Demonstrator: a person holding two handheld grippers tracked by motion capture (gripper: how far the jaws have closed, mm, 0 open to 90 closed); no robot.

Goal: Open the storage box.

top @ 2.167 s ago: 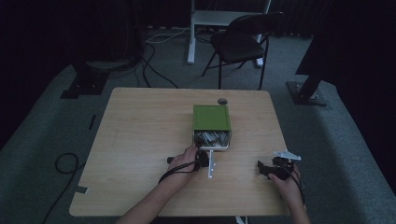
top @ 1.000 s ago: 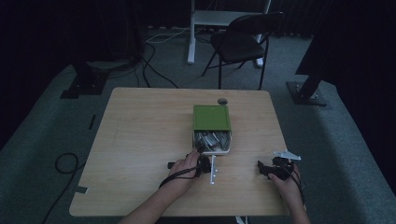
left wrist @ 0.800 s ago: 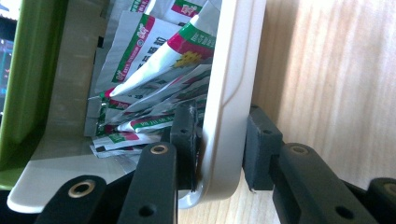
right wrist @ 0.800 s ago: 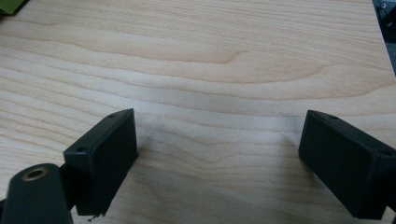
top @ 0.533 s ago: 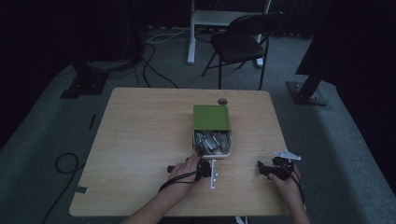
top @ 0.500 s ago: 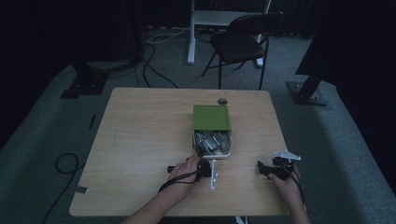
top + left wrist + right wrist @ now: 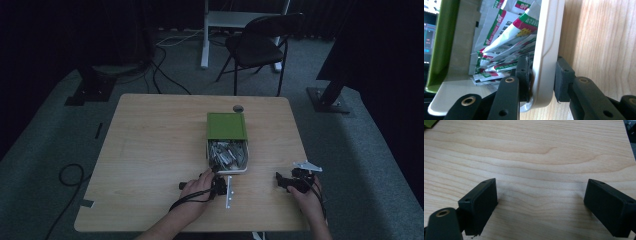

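A green box (image 7: 226,126) lies mid-table, and a white tray (image 7: 228,171) slid partway out of its near end holds several printed sachets (image 7: 227,154). My left gripper (image 7: 217,182) is at the tray's near left corner. In the left gripper view that gripper (image 7: 541,80) is shut on the tray's front wall (image 7: 547,37). One jaw is inside against the sachets (image 7: 506,30), the other outside, with the green cover (image 7: 444,42) at far left. My right gripper (image 7: 281,181) rests on the table to the right, apart from the tray. In its own view it (image 7: 540,205) stands open over bare wood.
A small round dark object (image 7: 238,108) sits on the wooden table (image 7: 150,150) just beyond the box. A black folding chair (image 7: 260,45) stands past the far edge. A cable (image 7: 70,175) loops on the floor at left.
The white tray has slid farther out of the green box toward the person, drawn by my left gripper. The right gripper has stayed in place.
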